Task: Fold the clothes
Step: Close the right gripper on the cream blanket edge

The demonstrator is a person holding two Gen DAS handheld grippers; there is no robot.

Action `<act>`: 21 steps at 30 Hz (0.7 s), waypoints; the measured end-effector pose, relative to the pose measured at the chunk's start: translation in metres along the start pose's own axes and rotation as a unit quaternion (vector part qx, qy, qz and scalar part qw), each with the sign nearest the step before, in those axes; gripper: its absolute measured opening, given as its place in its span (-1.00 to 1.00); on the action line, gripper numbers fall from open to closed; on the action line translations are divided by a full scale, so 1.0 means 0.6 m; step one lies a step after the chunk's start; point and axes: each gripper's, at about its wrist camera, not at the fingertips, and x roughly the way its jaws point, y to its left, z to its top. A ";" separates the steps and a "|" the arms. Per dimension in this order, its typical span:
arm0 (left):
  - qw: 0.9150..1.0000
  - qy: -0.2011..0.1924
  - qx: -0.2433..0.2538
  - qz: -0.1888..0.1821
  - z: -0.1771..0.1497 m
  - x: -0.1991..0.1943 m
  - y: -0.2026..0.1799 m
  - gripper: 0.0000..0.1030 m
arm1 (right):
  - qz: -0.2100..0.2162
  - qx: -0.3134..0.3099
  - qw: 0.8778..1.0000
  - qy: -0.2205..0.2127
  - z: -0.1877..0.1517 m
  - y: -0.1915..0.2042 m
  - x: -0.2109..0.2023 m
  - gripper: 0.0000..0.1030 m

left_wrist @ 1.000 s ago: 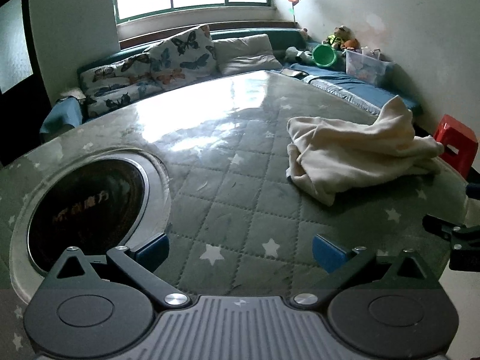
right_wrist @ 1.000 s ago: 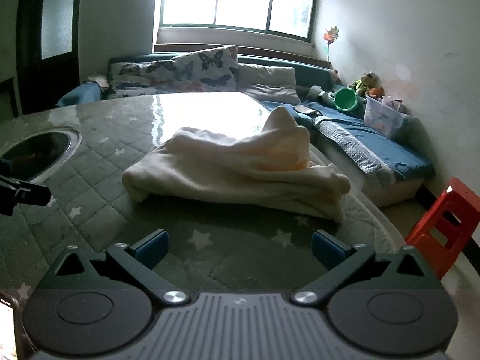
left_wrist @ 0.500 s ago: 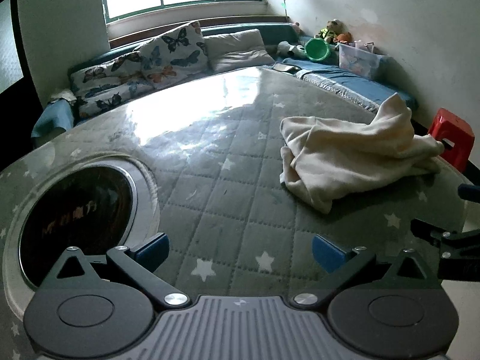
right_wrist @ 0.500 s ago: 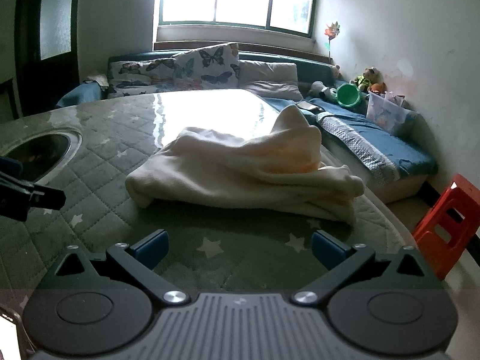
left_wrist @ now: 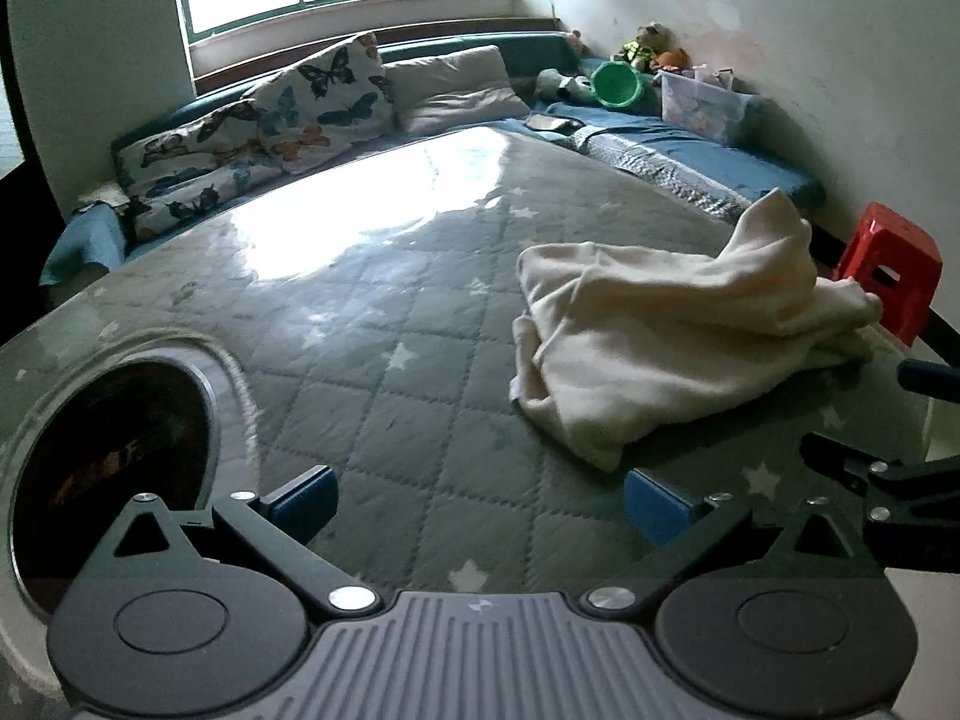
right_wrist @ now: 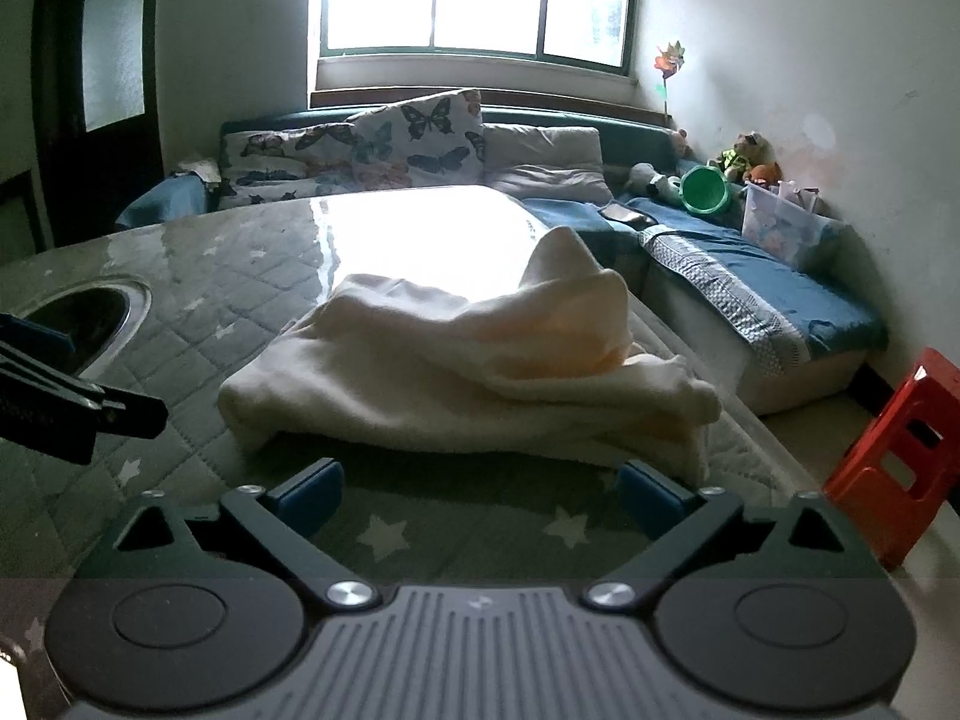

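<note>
Approaching the crumpled cream garment (right_wrist: 468, 372) at 12 o'clock on the tabletop (left_wrist: 372, 360), both my left tool (left_wrist: 477, 501) and right tool (right_wrist: 477, 489) gaping empty; next I'd judge gripping its near hem.

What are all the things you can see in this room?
Garment: one, cream, crumpled on the table's right part.
Table: one, grey-green quilted star cover, with a round dark hole at left.
Butterfly pillows: two, white, on the bench below the window.
Plain pillow: one, grey-white, beside them.
Bench cushion: blue, along the right wall.
Bucket: one, green, on its side.
Storage box: one, clear.
Stuffed toys: a few, in the corner.
Pinwheel: one, colourful.
Stool: one, red, on the floor.
Left gripper: open, empty.
Right gripper: open, empty.
</note>
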 end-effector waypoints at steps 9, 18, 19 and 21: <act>1.000 0.005 0.007 -0.002 0.039 0.023 -0.015 1.00 | -0.012 -0.002 1.000 -0.011 0.037 -0.021 0.020 0.89; 1.000 0.006 0.009 0.001 0.065 0.040 -0.016 1.00 | -0.036 -0.009 0.998 -0.044 0.103 -0.054 0.046 0.81; 1.000 0.007 0.008 0.001 0.067 0.042 -0.016 1.00 | -0.039 -0.011 0.998 -0.048 0.111 -0.057 0.051 0.79; 1.000 0.009 0.008 0.002 0.070 0.046 -0.017 1.00 | -0.044 -0.015 0.998 -0.050 0.128 -0.064 0.065 0.73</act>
